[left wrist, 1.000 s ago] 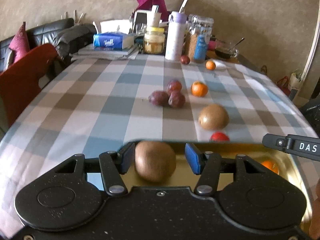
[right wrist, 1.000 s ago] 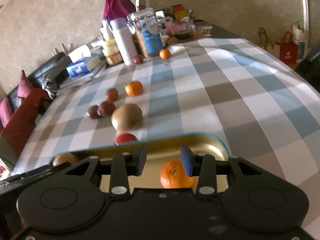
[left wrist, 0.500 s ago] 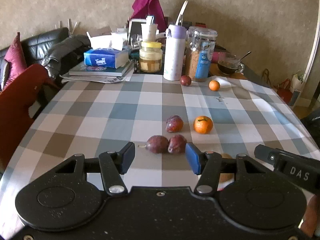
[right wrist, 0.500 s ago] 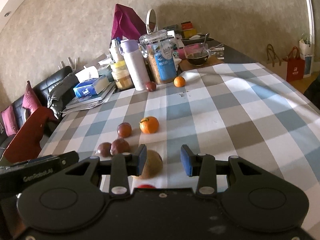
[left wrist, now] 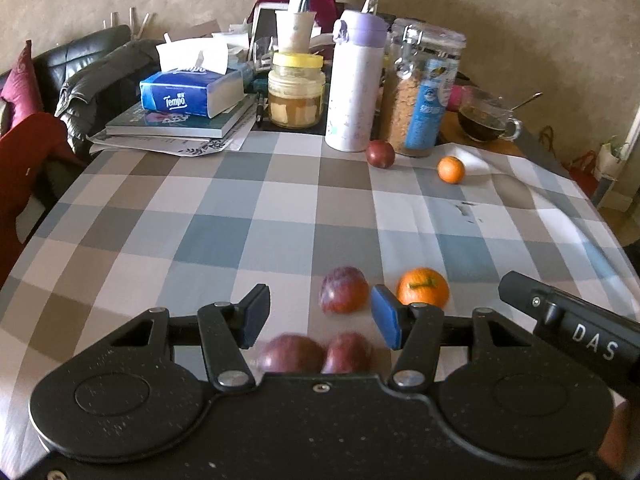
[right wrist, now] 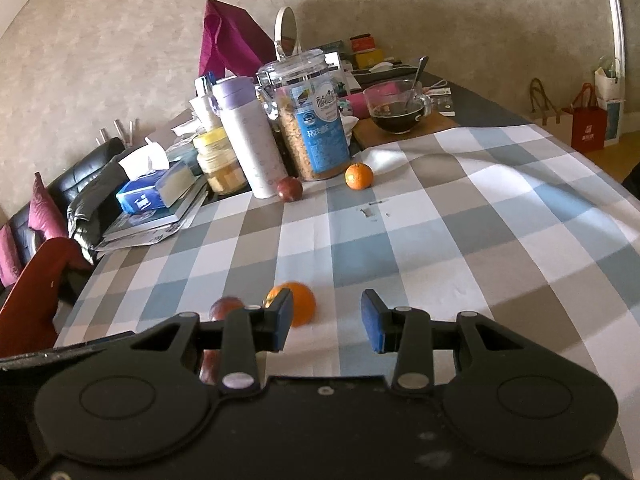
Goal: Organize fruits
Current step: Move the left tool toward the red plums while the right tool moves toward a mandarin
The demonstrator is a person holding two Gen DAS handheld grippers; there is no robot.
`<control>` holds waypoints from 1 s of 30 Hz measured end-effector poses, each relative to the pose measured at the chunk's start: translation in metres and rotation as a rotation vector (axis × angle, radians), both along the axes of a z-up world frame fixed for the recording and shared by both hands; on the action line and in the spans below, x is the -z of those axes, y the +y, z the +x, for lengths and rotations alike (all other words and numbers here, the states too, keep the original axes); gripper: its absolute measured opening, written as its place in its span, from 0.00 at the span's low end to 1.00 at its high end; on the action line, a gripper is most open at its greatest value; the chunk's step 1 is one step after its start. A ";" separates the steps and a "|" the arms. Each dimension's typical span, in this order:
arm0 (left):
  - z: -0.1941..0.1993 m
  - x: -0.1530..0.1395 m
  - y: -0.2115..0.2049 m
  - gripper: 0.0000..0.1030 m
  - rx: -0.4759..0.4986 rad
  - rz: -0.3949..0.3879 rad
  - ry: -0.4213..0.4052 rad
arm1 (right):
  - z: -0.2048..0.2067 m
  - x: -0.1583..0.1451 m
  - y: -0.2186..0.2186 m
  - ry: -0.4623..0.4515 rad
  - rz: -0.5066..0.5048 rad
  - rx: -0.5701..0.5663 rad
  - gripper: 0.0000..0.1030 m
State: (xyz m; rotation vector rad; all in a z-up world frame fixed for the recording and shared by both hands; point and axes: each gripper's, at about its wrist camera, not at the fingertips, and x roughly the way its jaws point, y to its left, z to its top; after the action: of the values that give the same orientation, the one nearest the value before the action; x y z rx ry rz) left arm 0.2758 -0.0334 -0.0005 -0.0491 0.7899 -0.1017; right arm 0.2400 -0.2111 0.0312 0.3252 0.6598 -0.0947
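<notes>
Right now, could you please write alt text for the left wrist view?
The open, empty left tool hovers over three plums and an orange on a checked tablecloth; jars, a flask and tissues crowd the far edge.

Right gripper (right wrist: 326,322) hovered over table (right wrist: 500,232) with checked cloth, jaws apart, nothing between them. Tangerine (right wrist: 300,304) lay just behind its left finger (right wrist: 280,320); plum (right wrist: 224,307) beside that, partly hidden. Far end: second tangerine (right wrist: 359,176) and second plum (right wrist: 289,189) sat near cereal jar (right wrist: 316,128) and white-lilac flask (right wrist: 250,136). Glass cup (right wrist: 398,106) with spoon stood on wooden board. Tissue box (right wrist: 156,190) rested on stacked books.
</notes>
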 end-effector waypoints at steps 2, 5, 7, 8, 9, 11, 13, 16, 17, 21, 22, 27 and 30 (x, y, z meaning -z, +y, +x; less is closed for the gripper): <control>0.010 0.004 -0.003 0.59 -0.007 -0.002 0.012 | 0.010 0.001 0.001 -0.001 -0.002 0.007 0.40; 0.020 0.011 -0.007 0.59 -0.006 0.007 0.020 | 0.020 0.007 0.000 0.004 0.001 0.027 0.40; 0.023 0.017 -0.009 0.59 -0.003 0.011 0.018 | 0.023 0.013 -0.002 0.021 0.012 0.037 0.40; 0.025 0.020 -0.010 0.59 -0.001 0.015 0.020 | 0.024 0.015 -0.002 0.032 0.008 0.040 0.40; 0.026 0.022 -0.011 0.59 0.005 0.023 0.025 | 0.025 0.017 -0.002 0.036 0.002 0.043 0.40; 0.028 0.026 -0.013 0.59 0.009 0.035 0.029 | 0.024 0.018 0.000 0.027 -0.034 0.061 0.40; 0.029 0.030 -0.014 0.61 0.012 0.041 0.033 | 0.023 0.017 0.005 0.004 -0.094 0.077 0.40; 0.030 0.031 -0.015 0.61 0.020 0.038 0.041 | 0.023 0.018 0.008 -0.003 -0.125 0.072 0.40; 0.030 0.031 -0.015 0.61 0.016 0.039 0.036 | 0.024 0.018 0.007 0.004 -0.115 0.065 0.40; 0.031 0.033 -0.018 0.61 0.017 0.067 0.028 | 0.028 0.020 0.005 0.027 -0.084 0.056 0.40; 0.031 0.033 -0.019 0.61 0.019 0.067 0.031 | 0.027 0.020 0.006 0.030 -0.082 0.055 0.40; 0.034 0.037 -0.024 0.61 0.027 0.095 0.051 | 0.028 0.020 0.008 0.034 -0.077 0.044 0.40; 0.036 0.039 -0.023 0.61 0.025 0.090 0.072 | 0.028 0.021 0.008 0.043 -0.073 0.046 0.40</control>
State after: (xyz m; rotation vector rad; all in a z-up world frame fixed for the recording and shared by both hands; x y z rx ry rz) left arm 0.3122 -0.0568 -0.0399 0.0422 0.8664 -0.0880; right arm 0.2685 -0.2036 0.0098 0.2685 0.6898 -0.1692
